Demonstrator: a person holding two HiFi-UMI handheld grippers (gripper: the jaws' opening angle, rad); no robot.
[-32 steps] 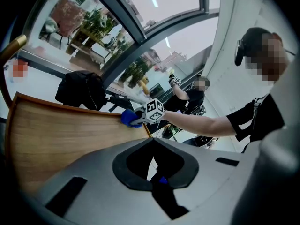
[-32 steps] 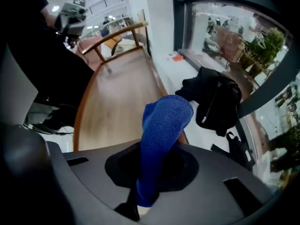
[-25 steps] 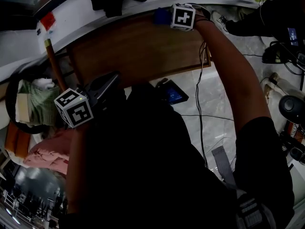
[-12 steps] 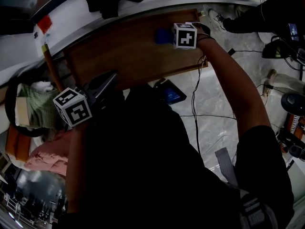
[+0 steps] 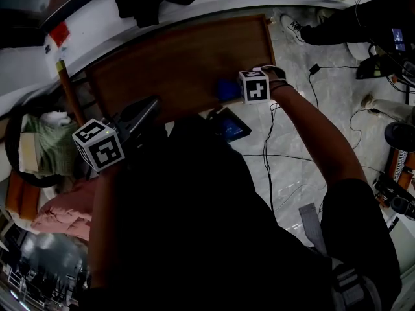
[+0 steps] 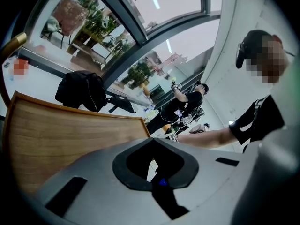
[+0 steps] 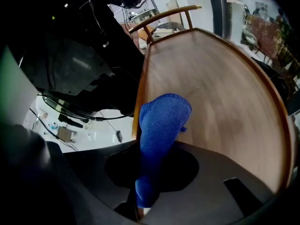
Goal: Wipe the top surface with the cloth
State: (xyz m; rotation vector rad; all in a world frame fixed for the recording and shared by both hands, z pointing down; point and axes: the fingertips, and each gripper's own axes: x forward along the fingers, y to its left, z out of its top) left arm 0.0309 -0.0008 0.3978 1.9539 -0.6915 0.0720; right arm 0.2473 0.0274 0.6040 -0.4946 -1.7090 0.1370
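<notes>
While my right gripper (image 7: 142, 199) has its jaws clamped tight, the blue cloth (image 7: 161, 125) is pinched between them, lower end squeezed in the jaws, upper end bunched and lying forward onto the wooden table top (image 7: 220, 93). The cloth sits close to the top's edge on my side, toward its right part. The rest of the wood is bare. My arm reaches forward from the shoulder, marker cube just behind the cloth in the head view.

Left gripper (image 6: 157, 182): jaws together, nothing held between them. It hangs by the near left corner of the top, aimed across the wood; can't tell if it touches.

A curved wooden chair back (image 7: 164, 14) stands past the table's far end in the right gripper view. A black bag (image 6: 79, 90) lies on the white ledge beyond the table. On the floor to my right are a tablet (image 5: 230, 125) and thin cables (image 5: 269, 154). At my left is a dark basket (image 5: 19, 112) with green fabric in it, and pink fabric (image 5: 61, 209) is nearer me. Another person (image 6: 185, 104) stands far back.
</notes>
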